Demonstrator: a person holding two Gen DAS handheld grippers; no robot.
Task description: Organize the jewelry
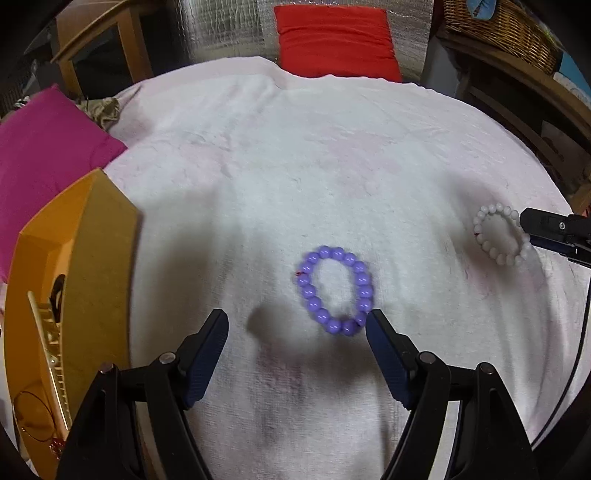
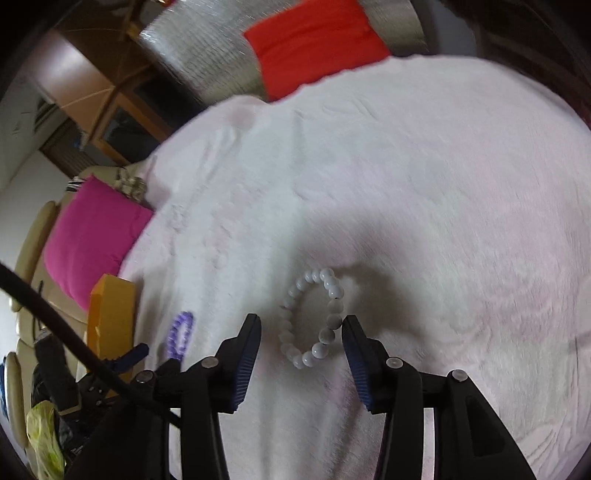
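Right gripper (image 2: 301,328), jaws parted and empty, astride our white bead bracelet (image 2: 314,317) lying flat on the pale blanket (image 2: 424,184); left gripper (image 1: 295,325) wide, empty, poised near the purple bead bracelet (image 1: 334,290), presumably bound for the yellow box (image 1: 96,258).

Home: cushions (image 1: 334,37), wicker basket (image 1: 506,29)

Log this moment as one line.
left tool open near purple bracelet | right tool open around white bracelet | both on blanket
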